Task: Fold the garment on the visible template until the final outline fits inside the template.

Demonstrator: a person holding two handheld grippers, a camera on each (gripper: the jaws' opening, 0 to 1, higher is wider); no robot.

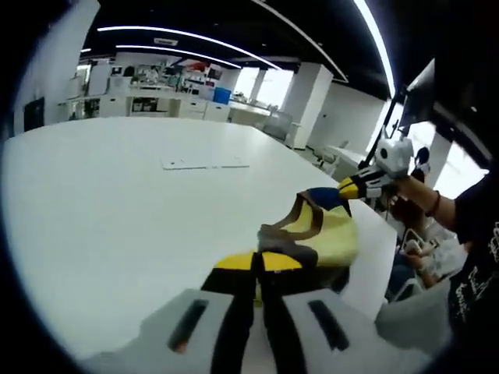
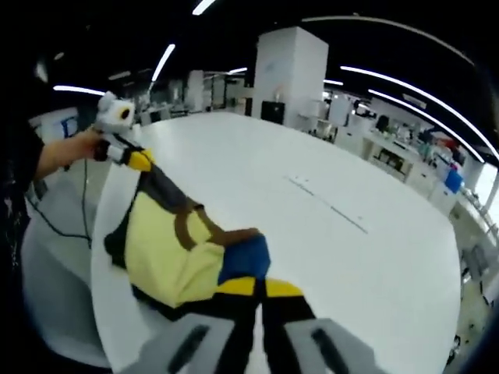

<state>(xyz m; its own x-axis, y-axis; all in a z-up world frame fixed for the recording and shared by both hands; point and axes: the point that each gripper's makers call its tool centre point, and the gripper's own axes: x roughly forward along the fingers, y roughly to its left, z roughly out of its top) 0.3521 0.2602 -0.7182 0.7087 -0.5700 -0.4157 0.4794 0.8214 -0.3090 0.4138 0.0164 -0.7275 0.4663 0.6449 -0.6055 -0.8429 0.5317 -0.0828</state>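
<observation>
My left tongs (image 1: 257, 269) and right tongs (image 2: 257, 290) each pinch an end of the garment (image 2: 175, 253). It hangs stretched between them, long axis tongs to tongs, over the near bench (image 2: 312, 210) edge.

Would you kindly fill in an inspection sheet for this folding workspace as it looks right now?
Surface: large white table, mostly bare.
Job's things: yellow, blue and brown garment, bunched near the table edge and held at two ends; flat white template sheet lies apart, farther across the table.
Clutter: nothing seen.
Grippers: left gripper shut on the garment; right gripper shut on the garment.
Cables: a dark cable hangs below the person's hand.
Surroundings: open office with white pillar, ceiling strip lights, benches.
</observation>
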